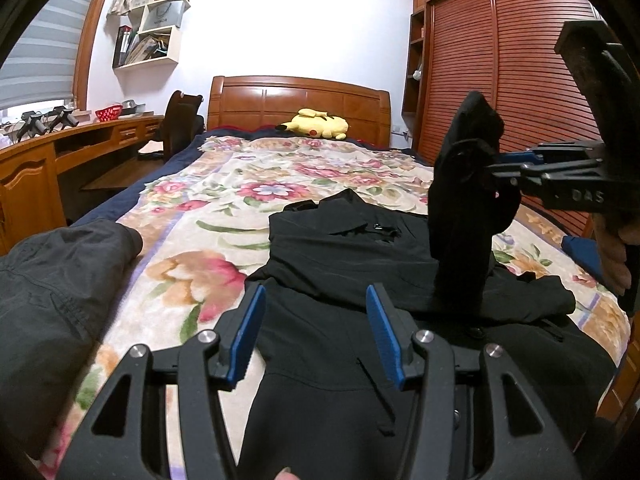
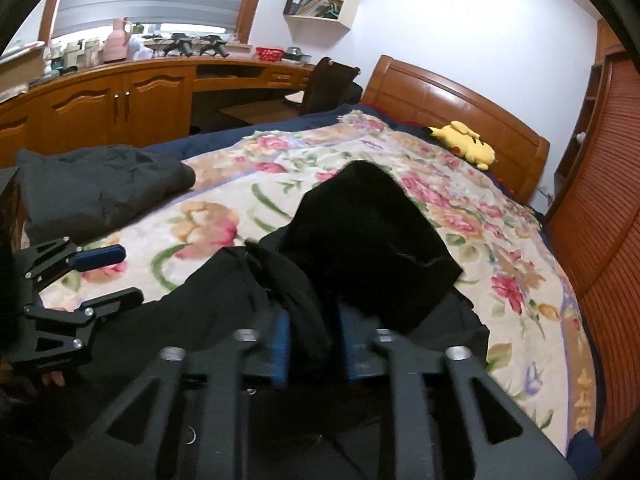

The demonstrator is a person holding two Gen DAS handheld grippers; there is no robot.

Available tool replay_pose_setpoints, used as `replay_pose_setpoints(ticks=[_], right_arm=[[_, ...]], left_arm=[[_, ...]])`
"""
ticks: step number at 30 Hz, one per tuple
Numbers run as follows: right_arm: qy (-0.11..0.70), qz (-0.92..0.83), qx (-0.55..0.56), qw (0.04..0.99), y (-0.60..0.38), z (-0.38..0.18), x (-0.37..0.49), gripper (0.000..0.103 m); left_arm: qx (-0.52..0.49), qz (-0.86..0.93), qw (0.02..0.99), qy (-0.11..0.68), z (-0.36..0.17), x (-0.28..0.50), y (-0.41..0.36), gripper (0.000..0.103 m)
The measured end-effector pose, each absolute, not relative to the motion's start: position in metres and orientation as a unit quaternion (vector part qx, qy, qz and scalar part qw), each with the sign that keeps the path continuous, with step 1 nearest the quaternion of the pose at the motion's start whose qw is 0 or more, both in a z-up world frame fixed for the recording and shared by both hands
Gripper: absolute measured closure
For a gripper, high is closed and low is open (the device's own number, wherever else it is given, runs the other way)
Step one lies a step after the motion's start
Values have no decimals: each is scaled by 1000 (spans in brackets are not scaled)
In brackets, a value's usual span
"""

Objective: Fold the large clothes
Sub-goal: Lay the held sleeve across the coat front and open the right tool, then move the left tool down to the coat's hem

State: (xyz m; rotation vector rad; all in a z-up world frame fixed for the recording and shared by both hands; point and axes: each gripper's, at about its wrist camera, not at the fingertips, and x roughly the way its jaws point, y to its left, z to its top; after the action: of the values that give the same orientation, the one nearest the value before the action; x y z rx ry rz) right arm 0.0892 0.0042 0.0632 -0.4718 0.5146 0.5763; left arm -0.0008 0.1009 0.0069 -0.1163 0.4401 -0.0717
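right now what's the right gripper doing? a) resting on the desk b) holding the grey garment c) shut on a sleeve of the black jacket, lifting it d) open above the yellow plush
c: the right gripper is clamped on a sleeve of the black jacket, raised above the bed, while the left gripper is open and empty.

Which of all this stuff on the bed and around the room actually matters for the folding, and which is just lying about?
Part of the job:
black jacket
its sleeve, held up by the right gripper
left gripper, open

Lying about:
dark folded garment
yellow plush toy
red basket
wall shelves
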Motion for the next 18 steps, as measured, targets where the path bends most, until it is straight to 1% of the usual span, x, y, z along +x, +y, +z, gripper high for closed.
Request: replay_pose_setpoints(ticks=[1,4,9,14,18], right_arm=[[249,280,-226,899,3,63,89,53],[250,286,-222,898,1,63,87,46],[251,290,-215,898,-3,62,84,42],[256,279,-221,899,-10,55,82,41],[278,262,-220,898,-23,37,87,41]], left_arm=[[-58,-35,974,218,7,-1,101,52],[-59,-32,974,216,7,-1,100,52],[-60,-30,975,213,8,-2,101,52],[-59,-30,974,215,7,-2,101,52],[-58,-31,974,218,6,-1,101,52]])
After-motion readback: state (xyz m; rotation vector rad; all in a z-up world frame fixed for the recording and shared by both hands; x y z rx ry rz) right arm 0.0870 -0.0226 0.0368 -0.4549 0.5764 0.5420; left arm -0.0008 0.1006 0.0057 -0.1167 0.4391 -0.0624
